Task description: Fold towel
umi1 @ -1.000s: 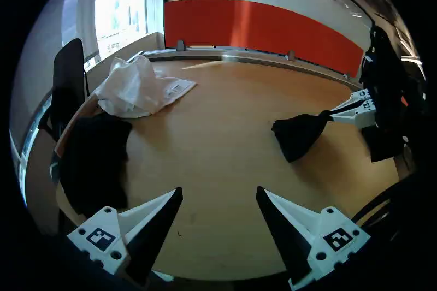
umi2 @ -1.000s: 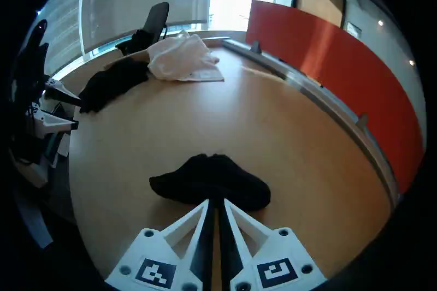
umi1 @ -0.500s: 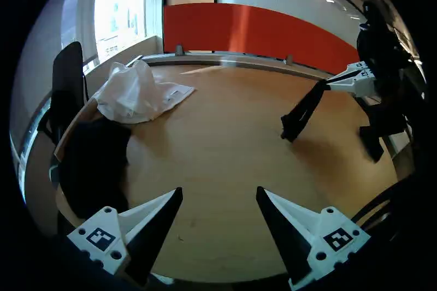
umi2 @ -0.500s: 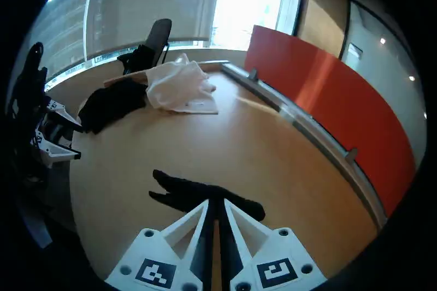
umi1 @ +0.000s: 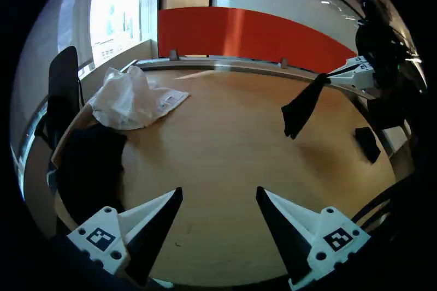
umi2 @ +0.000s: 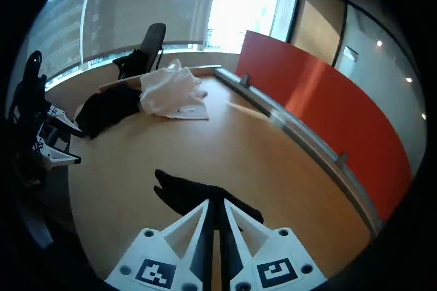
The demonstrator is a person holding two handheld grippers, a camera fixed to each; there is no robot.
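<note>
A small black towel (umi1: 297, 111) hangs from my right gripper (umi1: 328, 78) above the far right of the wooden table (umi1: 218, 127), clear of the surface. In the right gripper view the towel (umi2: 191, 195) droops just past the fingertips, and the right gripper (umi2: 217, 203) is shut on its edge. My left gripper (umi1: 218, 190) stands open over the table's near edge with nothing between its fingers. From the right gripper view, the left gripper (umi2: 60, 138) sits at the far left, held by a person in dark clothing.
A crumpled white cloth (umi1: 128, 100) and a black cloth pile (umi1: 90, 165) lie at the table's left end, beside a dark office chair (umi1: 63, 78). A red partition (umi1: 246, 29) with a metal rail runs along the far edge. A small dark item (umi1: 367, 143) lies at the right edge.
The right gripper has risen with the black towel, which was bunched on the table and now hangs free. The left gripper has stayed put and open.
</note>
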